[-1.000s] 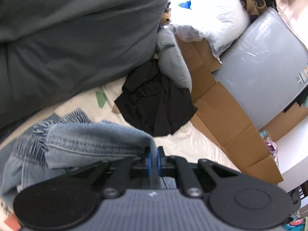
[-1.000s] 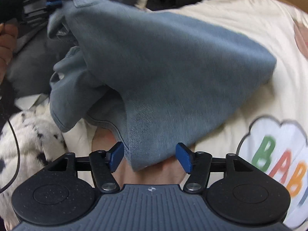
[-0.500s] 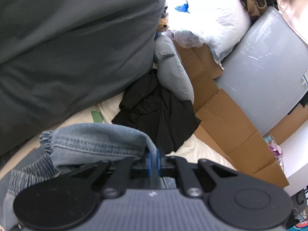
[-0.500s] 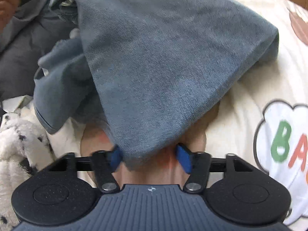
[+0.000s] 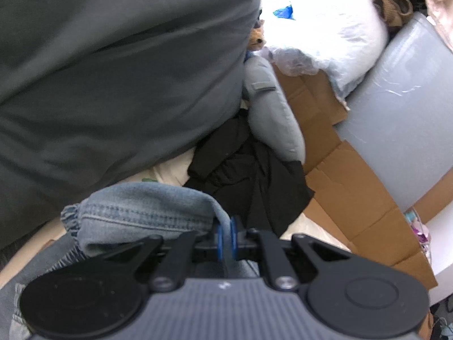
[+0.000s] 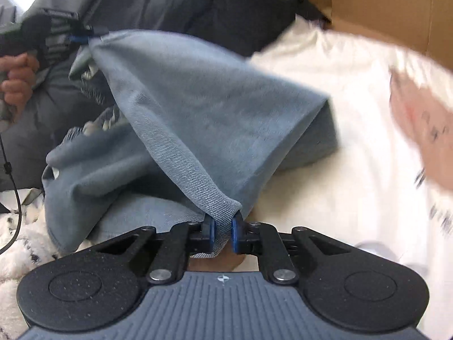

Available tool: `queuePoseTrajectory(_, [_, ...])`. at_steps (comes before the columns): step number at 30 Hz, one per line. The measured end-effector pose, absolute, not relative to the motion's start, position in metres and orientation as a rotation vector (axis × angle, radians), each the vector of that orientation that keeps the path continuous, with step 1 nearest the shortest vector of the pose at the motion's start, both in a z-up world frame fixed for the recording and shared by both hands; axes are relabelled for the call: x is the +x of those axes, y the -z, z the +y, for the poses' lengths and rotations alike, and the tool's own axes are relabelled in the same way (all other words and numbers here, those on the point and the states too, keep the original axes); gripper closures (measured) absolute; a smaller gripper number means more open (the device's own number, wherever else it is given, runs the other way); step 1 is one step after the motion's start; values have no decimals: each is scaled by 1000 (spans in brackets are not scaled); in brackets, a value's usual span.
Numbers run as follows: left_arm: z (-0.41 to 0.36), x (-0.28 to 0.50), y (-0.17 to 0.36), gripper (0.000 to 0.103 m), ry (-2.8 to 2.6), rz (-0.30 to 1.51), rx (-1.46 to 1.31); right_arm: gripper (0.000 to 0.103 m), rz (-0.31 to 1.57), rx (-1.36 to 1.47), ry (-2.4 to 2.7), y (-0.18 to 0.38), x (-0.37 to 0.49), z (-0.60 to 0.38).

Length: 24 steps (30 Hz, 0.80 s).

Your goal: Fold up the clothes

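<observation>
Now, the right gripper (image 6: 222, 233) sits low centre in the right wrist view, its blue pads pinched on a hemmed corner of the denim garment (image 6: 203, 113); the jaws have just been closing, with that denim edge between them. The cloth runs taut from this corner up to the upper left of the frame, where the left gripper (image 6: 80, 38) bites another corner. A hand (image 6: 17, 76) grips that tool's handle at the left edge. The rest of the garment sags in folds at centre left over a cream blanket (image 6: 325, 113), blurred on the right side. A white spotted fleece (image 6: 14, 243) lies at lower left; cardboard (image 6: 382, 8) fills the upper right.

Left wrist view: the left gripper (image 5: 225, 238) is at lower centre, jaws narrow, clamped on the denim garment (image 5: 147, 212) near its gathered waistband, which bunches at lower left. Beyond it, centre frame, a black garment (image 5: 249, 175) lies crumpled. A dark grey pillow (image 5: 113, 70) takes the upper left. A light grey cushion (image 5: 271, 113) leans just right of it, touching the black cloth. Flattened cardboard (image 5: 354, 192) spreads at right; a white plastic-wrapped bundle (image 5: 320, 28) sits at the top.
</observation>
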<state>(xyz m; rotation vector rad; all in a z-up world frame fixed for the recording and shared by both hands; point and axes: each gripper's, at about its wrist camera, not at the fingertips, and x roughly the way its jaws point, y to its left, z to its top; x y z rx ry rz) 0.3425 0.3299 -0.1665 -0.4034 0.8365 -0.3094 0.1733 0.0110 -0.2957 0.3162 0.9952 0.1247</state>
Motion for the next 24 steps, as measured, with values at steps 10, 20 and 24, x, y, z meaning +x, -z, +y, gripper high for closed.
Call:
queuePoseTrajectory(10, [352,292,165,48,190,894,-311,94,948,227,-112,253,213,-32])
queuePoseTrajectory(20, [393,214,172,47,78,960,-327,95,940,151,-112,231,229,-40])
queuePoseTrajectory(24, [398,189,180,46,62,1004,-335,95,921,108,-102,213,235,-52])
